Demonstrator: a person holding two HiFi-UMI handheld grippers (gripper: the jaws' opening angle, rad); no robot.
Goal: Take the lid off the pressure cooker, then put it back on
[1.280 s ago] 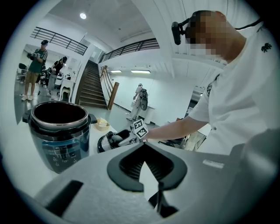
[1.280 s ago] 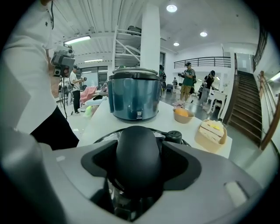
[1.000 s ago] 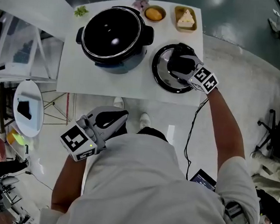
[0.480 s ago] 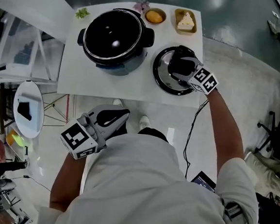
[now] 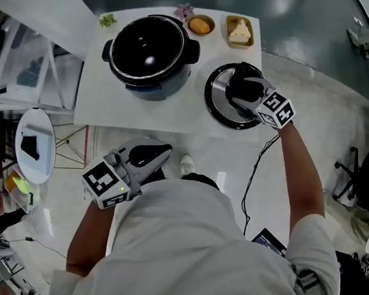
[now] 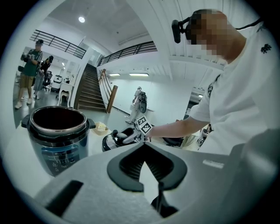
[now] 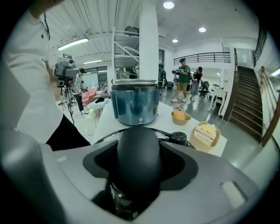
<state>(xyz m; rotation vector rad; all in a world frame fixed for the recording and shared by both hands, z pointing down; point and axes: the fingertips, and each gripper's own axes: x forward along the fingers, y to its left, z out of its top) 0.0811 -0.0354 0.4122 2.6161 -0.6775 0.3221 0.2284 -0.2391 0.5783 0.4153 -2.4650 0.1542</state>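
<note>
Head view: the right hand-held gripper [image 5: 244, 90] is gripping the lid [image 5: 216, 106] at centre right of the table [image 5: 174, 114], beside the open pressure cooker [image 5: 148, 47].
Left gripper view: the left hand-held gripper [image 6: 143, 146] is pinching shut, empty.
Right gripper view: the jaws are clamping the lid's black knob [image 7: 139, 157].

Your pressure cooker [image 5: 148, 50] stands upright and open on the left part of the white desk [image 5: 174, 114]. It has a round blue-grey body with a control panel on its front, black side handles, and a dark, shiny inner pot with a metal rim. Its lid [image 5: 215, 106] is off the pot, just right of the cooker and near the desk's front edge, top side up: black with a bright metal ring and a small black valve. Your right hand-held gripper [image 5: 241, 86] clamps its domed black handle [image 7: 138, 159]. Whether the lid touches the desk cannot be told.
</note>
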